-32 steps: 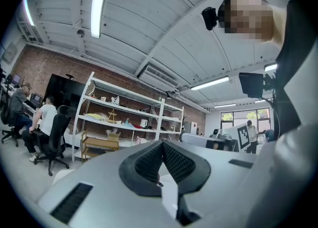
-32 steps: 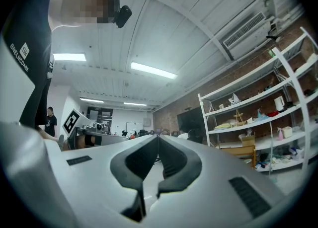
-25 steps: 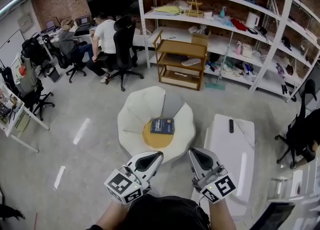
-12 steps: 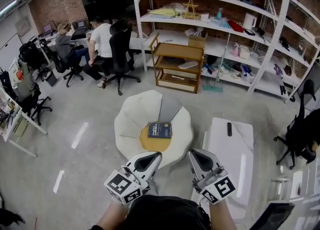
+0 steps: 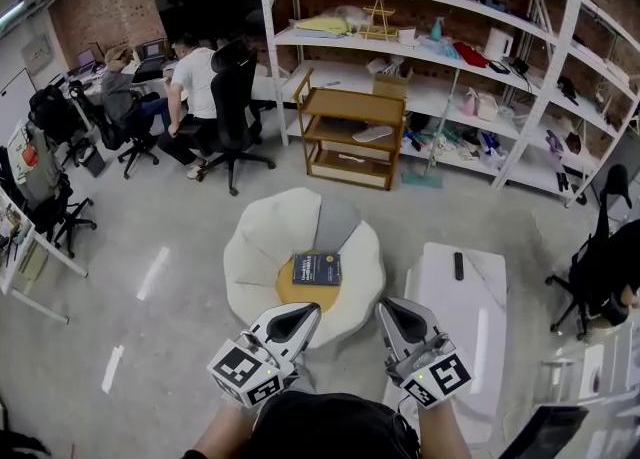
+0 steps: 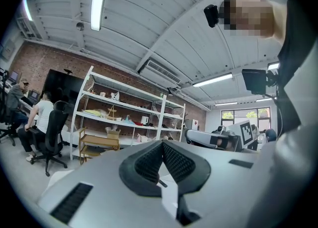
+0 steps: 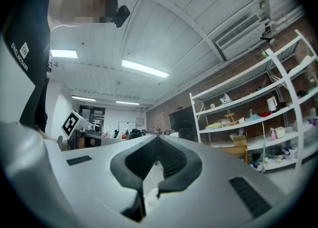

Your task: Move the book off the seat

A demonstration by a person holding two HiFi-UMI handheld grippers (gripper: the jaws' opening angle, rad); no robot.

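The dark blue book [image 5: 317, 268] lies flat on the round yellow cushion [image 5: 300, 293] in the middle of the seat [image 5: 250, 257], a low white chair shaped like open petals, with one grey petal [image 5: 336, 221] at the back. The book sits toward the back right of the cushion; its cover print is too small to read.

Just in front of the seat's near rim, the left gripper [image 5: 305, 312] and the right gripper [image 5: 392, 309] are held side by side, pointing toward it and well short of the book. In the left gripper view the left gripper [image 6: 162, 143] has its jaws pressed together with nothing between them. The right gripper [image 7: 156, 138] is the same in its own view: closed and empty.

Nothing lies between the grippers and the book but the seat's front petals. Just to the right of the seat stands a white desk [image 5: 455, 332] carrying a small black remote [image 5: 459, 265]. Behind the seat are a wooden shelf cart [image 5: 350, 127] and long white shelving [image 5: 430, 42] crowded with small items that are hard to make out. At the upper left, people [image 5: 195, 77] sit on office chairs.

Each gripper's own grey body fills the lower half of its view and hides the floor beneath. The head view's bottom edge cuts off the person's arms.
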